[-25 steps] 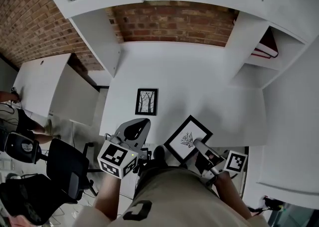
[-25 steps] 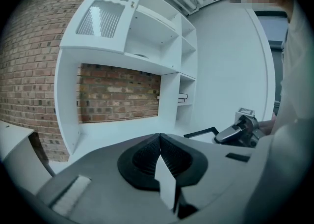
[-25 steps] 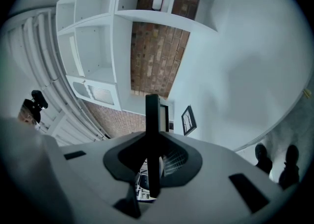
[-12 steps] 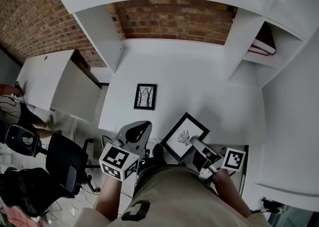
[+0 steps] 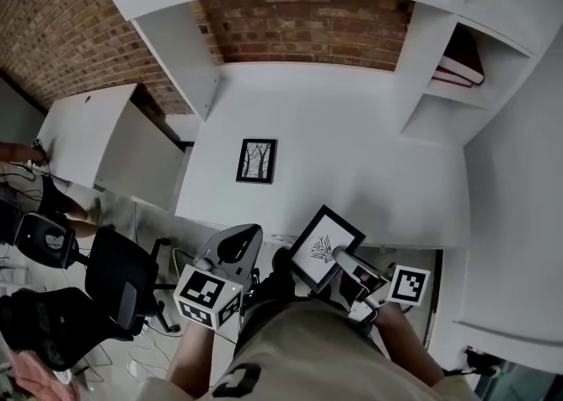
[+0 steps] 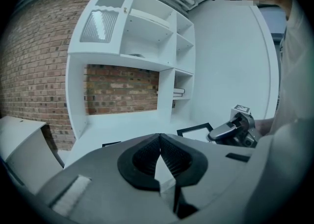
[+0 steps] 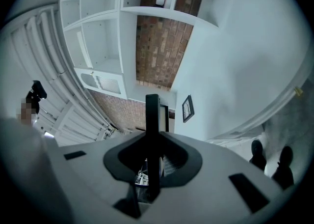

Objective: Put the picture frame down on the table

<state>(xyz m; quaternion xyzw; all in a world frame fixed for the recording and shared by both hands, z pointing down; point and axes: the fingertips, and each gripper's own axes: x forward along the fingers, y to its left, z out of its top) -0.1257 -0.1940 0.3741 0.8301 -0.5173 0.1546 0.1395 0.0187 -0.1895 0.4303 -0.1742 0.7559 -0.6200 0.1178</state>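
The right gripper (image 5: 343, 260) was clamped on an edge of the picture frame (image 5: 322, 246), at lower centre above the rim of the table (image 5: 352, 153); released there, it could tip off. The left gripper (image 5: 234, 243) was closed, empty

The picture frame (image 5: 324, 248) is black, the table (image 5: 352, 153) white.

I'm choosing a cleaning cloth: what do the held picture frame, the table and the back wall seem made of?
The held picture frame: black matte rim, probably wood or plastic; glazing unclear.
The table: smooth white surface, likely painted or laminated board.
The back wall: bare red-brown brick, mortar lines visible.
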